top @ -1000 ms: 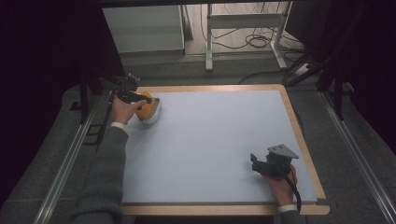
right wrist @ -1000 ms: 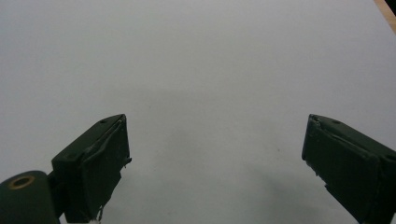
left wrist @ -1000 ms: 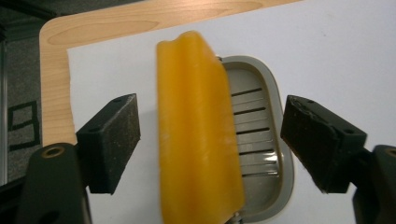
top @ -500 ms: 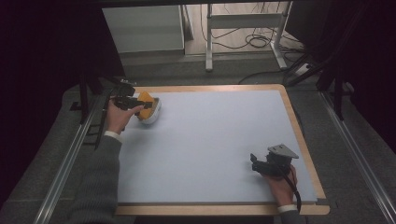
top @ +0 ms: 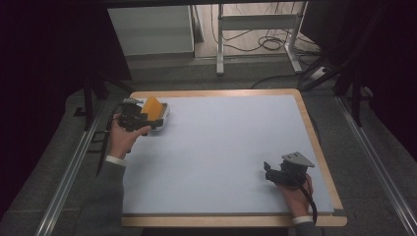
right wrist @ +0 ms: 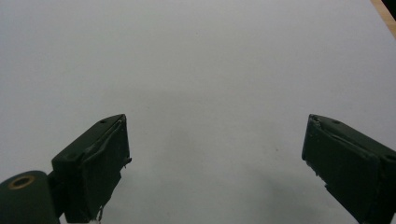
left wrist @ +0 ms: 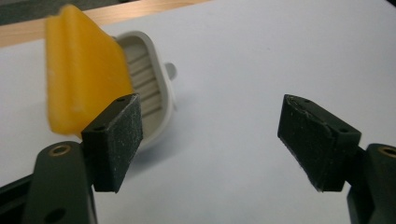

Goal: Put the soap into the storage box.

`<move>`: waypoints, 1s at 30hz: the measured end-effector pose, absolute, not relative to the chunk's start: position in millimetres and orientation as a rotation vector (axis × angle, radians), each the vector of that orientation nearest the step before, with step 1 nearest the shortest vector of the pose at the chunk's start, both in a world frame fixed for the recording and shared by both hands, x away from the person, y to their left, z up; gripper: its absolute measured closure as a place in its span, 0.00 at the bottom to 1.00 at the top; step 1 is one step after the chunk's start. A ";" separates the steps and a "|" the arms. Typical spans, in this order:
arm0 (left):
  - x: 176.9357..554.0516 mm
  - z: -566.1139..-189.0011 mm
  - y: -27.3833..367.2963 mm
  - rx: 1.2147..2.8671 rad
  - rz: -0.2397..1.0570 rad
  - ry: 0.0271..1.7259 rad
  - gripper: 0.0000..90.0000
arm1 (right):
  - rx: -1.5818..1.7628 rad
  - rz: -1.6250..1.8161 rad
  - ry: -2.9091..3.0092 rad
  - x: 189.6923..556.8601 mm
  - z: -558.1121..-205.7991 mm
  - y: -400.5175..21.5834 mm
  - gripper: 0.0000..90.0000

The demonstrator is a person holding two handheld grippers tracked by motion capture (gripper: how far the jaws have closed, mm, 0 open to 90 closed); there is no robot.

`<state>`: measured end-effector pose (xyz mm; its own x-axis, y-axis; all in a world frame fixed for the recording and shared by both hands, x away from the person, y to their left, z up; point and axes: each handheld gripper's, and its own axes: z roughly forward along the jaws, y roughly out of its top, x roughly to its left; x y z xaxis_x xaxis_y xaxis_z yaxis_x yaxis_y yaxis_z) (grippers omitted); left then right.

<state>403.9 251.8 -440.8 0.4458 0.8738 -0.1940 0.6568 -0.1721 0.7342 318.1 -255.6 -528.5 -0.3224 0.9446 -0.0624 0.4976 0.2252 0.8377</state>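
A small white ribbed container (top: pixel 164 116) with a yellow lid (top: pixel 151 107) tilted up over it sits at the table's far left corner. My left gripper (top: pixel 153 126) is just beside it on the near-left side. In the left gripper view the yellow lid (left wrist: pixel 79 88) and the white container (left wrist: pixel 150 88) lie behind the left pad. The left gripper (left wrist: pixel 210 135) is open; its jaws have just been closing slightly, with nothing between them. My right gripper (top: pixel 268 172) rests open near the front right over bare mat, and the right gripper view (right wrist: pixel 215 163) shows nothing between its pads.
A pale mat (top: pixel 221 147) covers the table inside a wooden border (top: pixel 314 132). Metal rails (top: pixel 74 167) run along both sides. Beyond the far edge stand a white cabinet (top: pixel 150 29) and a desk frame with cables (top: pixel 255 29).
My left hand has drawn back to the left and slightly nearer, off the container, so the yellow lid now shows upright. The right hand has stayed put.
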 end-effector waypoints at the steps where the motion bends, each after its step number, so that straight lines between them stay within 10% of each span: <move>1: 400.0 -443.0 251.5 1.911 0.342 1.278 0.26 | 1.323 0.989 1.918 318.0 -528.5 -255.7 0.09; 30: 335.4 -508.8 238.1 1.932 0.265 1.247 0.27 | 1.299 1.005 1.922 316.3 -528.2 -255.4 0.09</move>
